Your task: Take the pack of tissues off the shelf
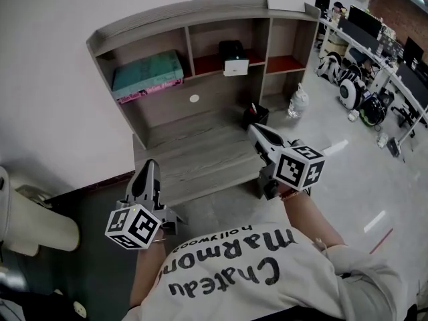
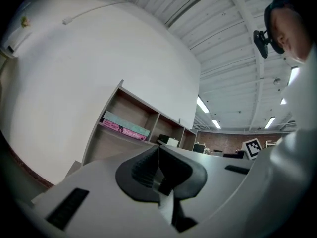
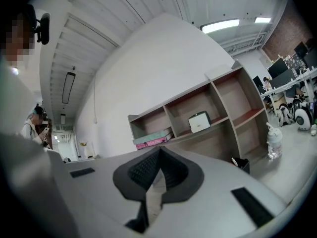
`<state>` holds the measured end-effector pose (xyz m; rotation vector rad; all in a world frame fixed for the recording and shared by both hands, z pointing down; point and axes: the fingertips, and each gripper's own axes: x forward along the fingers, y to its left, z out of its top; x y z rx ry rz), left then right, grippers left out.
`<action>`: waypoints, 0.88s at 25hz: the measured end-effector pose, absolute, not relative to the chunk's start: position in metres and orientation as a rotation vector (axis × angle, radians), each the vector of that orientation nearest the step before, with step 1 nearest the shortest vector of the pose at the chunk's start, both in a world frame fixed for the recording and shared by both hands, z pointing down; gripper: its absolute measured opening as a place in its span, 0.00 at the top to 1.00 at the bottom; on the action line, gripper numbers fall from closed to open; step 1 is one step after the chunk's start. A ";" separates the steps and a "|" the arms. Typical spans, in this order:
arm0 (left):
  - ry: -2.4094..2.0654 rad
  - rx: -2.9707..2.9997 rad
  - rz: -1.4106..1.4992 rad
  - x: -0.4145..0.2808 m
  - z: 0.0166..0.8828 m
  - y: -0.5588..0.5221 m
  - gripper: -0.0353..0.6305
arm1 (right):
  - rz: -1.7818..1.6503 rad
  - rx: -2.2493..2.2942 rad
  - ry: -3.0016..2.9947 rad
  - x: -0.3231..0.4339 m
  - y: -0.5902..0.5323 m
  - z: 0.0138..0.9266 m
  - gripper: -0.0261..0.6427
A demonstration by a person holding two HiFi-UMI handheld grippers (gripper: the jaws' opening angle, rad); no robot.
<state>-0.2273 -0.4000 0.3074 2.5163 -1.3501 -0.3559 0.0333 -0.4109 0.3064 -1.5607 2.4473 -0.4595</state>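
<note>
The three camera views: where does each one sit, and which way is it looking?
Head view: on the person's head, looking steeply down at the shelf; the shirt, forearms, left gripper and right gripper show.
Left gripper view: rides the left gripper, looks along its closed jaws toward the shelf; the person's head shows top right.
Right gripper view: rides the right gripper, looks along its closed jaws toward the shelf; the shirt fills the left.
Shared: all three show the teal pack.
</note>
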 end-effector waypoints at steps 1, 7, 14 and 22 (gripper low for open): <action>-1.351 2.519 -0.313 -0.231 0.311 -0.411 0.92 | -0.447 -1.573 2.442 0.034 -0.416 0.304 0.94; -1.330 2.589 -0.171 -0.236 0.310 -0.462 0.92 | -0.344 -1.618 2.433 0.049 -0.448 0.278 0.94; -1.221 2.678 -0.137 -0.213 0.291 -0.478 0.92 | -0.322 -1.542 2.388 0.073 -0.483 0.241 0.94; -1.126 2.660 -0.087 -0.204 0.304 -0.430 0.92 | -0.398 -1.492 2.375 0.061 -0.471 0.239 0.94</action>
